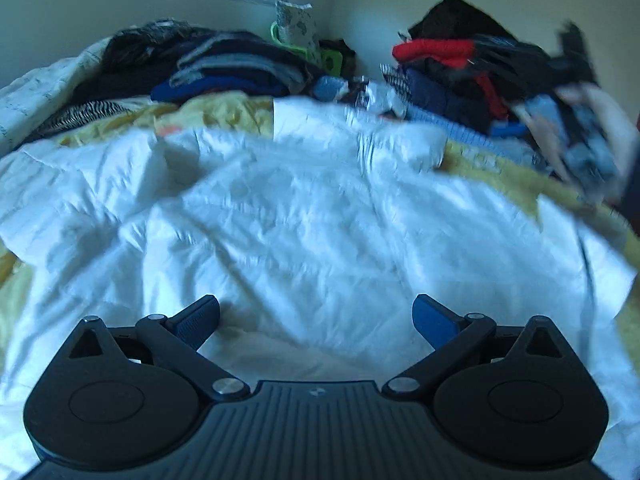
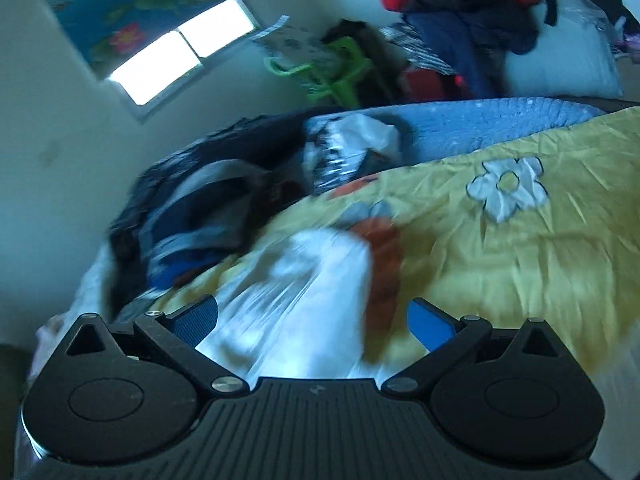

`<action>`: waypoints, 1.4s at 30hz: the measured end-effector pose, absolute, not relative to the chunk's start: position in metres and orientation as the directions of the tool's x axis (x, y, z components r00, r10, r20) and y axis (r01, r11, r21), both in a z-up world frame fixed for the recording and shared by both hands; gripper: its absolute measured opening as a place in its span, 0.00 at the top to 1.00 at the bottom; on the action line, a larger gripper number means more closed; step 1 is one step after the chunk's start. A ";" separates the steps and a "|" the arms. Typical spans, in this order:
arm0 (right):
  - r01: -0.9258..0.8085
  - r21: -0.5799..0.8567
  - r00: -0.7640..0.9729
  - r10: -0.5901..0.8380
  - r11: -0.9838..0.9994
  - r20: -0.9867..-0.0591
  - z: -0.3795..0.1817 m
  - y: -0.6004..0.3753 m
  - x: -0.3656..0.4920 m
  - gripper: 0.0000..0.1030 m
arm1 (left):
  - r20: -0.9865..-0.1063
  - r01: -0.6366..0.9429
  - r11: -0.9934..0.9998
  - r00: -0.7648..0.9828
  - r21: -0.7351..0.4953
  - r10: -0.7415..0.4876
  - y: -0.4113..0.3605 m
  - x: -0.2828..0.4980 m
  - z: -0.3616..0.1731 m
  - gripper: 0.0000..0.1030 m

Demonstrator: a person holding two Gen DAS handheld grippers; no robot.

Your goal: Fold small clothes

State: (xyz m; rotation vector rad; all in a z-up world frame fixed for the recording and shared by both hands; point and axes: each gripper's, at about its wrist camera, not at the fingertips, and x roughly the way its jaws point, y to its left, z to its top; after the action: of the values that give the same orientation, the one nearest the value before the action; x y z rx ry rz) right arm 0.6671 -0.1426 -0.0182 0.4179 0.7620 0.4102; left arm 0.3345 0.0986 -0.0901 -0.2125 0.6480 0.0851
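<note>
Yellow bedspread (image 2: 520, 248), white garment (image 1: 300, 208) beyond left gripper (image 1: 316, 320).

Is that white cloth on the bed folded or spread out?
Spread out: the white cloth lies open and wrinkled across the yellow bedspread, no folds made yet.

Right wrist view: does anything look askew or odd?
Yes. The white crumpled garment lies bunched, not flat, on the yellow flowered bedspread, between the open right gripper fingers. The view is tilted and motion-blurred.
</note>
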 end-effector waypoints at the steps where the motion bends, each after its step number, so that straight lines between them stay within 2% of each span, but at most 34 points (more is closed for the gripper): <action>1: -0.176 0.493 0.660 0.474 0.852 -0.584 -0.028 -0.139 0.689 0.03 | -0.617 -0.149 0.976 0.786 -0.160 0.019 0.099 0.336 -0.101 0.00; 3: -0.151 0.496 0.640 0.467 0.855 -0.610 -0.046 -0.132 0.724 0.04 | -0.590 -0.143 0.977 0.807 -0.161 0.021 0.100 0.331 -0.106 0.00; 6: -0.124 0.546 0.544 0.517 0.828 -0.661 -0.078 -0.124 0.764 0.10 | -0.550 -0.144 0.950 0.835 -0.275 -0.032 0.117 0.327 -0.107 0.00; 10: -0.137 0.627 0.436 0.615 0.767 -0.657 -0.112 -0.106 0.793 0.38 | -0.499 -0.141 0.911 0.863 -0.387 -0.078 0.132 0.322 -0.109 0.00; 12: -0.168 0.632 0.424 0.634 0.757 -0.647 -0.118 -0.096 0.798 0.45 | -0.488 -0.140 0.904 0.869 -0.404 -0.083 0.133 0.320 -0.108 0.00; 15: -0.184 0.631 0.438 0.637 0.754 -0.634 -0.118 -0.090 0.808 0.84 | -0.472 -0.139 0.890 0.877 -0.434 -0.093 0.137 0.319 -0.109 0.00; 18: -0.274 0.579 0.461 0.633 0.768 -0.622 -0.104 -0.079 0.797 0.88 | -0.467 -0.139 0.885 0.879 -0.445 -0.096 0.138 0.319 -0.109 0.00; 21: -0.403 0.494 0.513 0.638 0.770 -0.575 -0.066 -0.068 0.771 0.88 | -0.466 -0.139 0.883 0.879 -0.448 -0.098 0.138 0.319 -0.108 0.00; 27: -0.757 0.112 0.528 0.704 0.644 -0.475 0.025 -0.052 0.642 0.89 | -0.460 -0.137 0.874 0.881 -0.466 -0.107 0.142 0.318 -0.108 0.00; 31: -0.821 -0.095 0.534 0.697 0.563 -0.479 0.028 -0.070 0.541 0.88 | -0.458 -0.136 0.870 0.882 -0.474 -0.112 0.144 0.319 -0.109 0.00; 32: -0.815 -0.123 0.546 0.680 0.566 -0.490 0.021 -0.077 0.521 0.84 | -0.458 -0.135 0.869 0.882 -0.476 -0.113 0.145 0.319 -0.109 0.00; 33: -0.808 -0.126 0.549 0.657 0.576 -0.516 0.011 -0.087 0.504 0.69 | -0.458 -0.136 0.869 0.882 -0.475 -0.113 0.144 0.319 -0.109 0.00; 34: -0.803 -0.111 0.538 0.633 0.585 -0.557 0.002 -0.095 0.493 0.48 | -0.459 -0.136 0.870 0.881 -0.474 -0.113 0.145 0.320 -0.109 0.00; 36: -0.756 -0.071 0.558 0.583 0.651 -0.591 -0.011 -0.115 0.471 0.25 | -0.459 -0.136 0.870 0.881 -0.473 -0.112 0.146 0.321 -0.109 0.00; 38: -0.704 0.025 0.565 0.581 0.710 -0.586 -0.017 -0.146 0.450 0.25 | -0.461 -0.136 0.872 0.881 -0.470 -0.111 0.146 0.322 -0.109 0.00; 42: -0.558 0.360 0.524 0.654 0.748 -0.546 -0.018 -0.216 0.416 0.25 | -0.468 -0.133 0.878 0.877 -0.460 -0.112 0.142 0.320 -0.107 0.00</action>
State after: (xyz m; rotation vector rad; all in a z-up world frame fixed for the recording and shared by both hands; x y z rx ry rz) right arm 0.4157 -0.2161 -0.0181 0.1464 0.7142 0.7281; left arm 0.3197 0.1425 -0.1067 -0.5054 0.5071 0.0116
